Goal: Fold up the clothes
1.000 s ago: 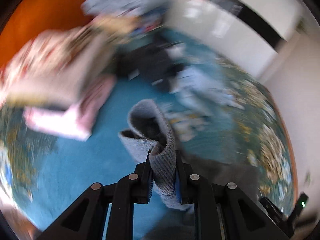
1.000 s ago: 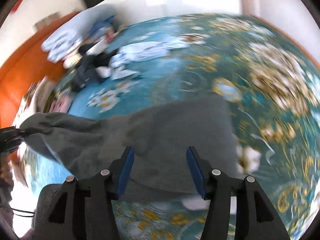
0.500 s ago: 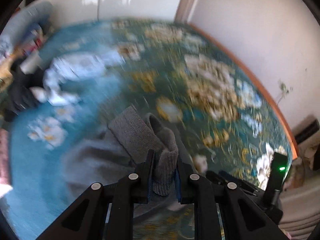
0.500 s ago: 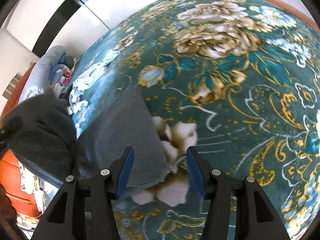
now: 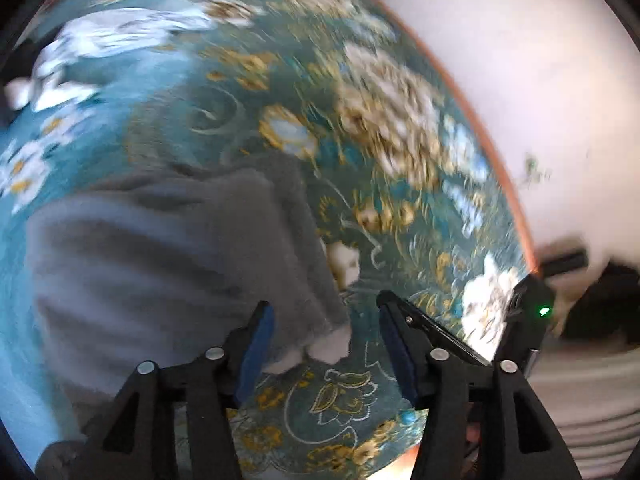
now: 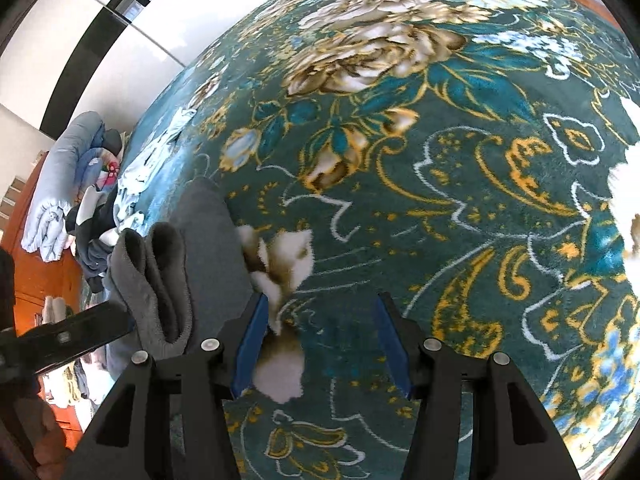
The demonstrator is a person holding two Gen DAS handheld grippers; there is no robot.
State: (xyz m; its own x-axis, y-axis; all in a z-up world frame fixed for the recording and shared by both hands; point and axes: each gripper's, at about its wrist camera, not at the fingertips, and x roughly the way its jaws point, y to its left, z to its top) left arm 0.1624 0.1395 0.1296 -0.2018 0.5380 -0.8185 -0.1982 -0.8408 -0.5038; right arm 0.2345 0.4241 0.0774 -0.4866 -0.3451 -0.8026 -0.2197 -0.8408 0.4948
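one grey garment (image 5: 168, 248), two grippers. garment lies on the teal floral blanket (image 6: 460, 184) covering the bed, spread mostly flat, long axis running from near the grippers away toward the far end of the bed in the right wrist view; one ribbed cuff or hem (image 6: 156, 280) is doubled over on top at the near left. left wrist view is motion-blurred, garment fills its left half, a corner edge reaching in between the fingers. left gripper (image 5: 324, 344) jaws have just been opening and stand apart, blue pads not pressing the cloth. right gripper (image 6: 320, 340) jaws apart, only blanket between them, grey garment just beside its left finger. one heap of other clothes (image 6: 96, 216) far left near a rolled light blue quilt (image 6: 56, 184). exact count in the heap cannot be told.
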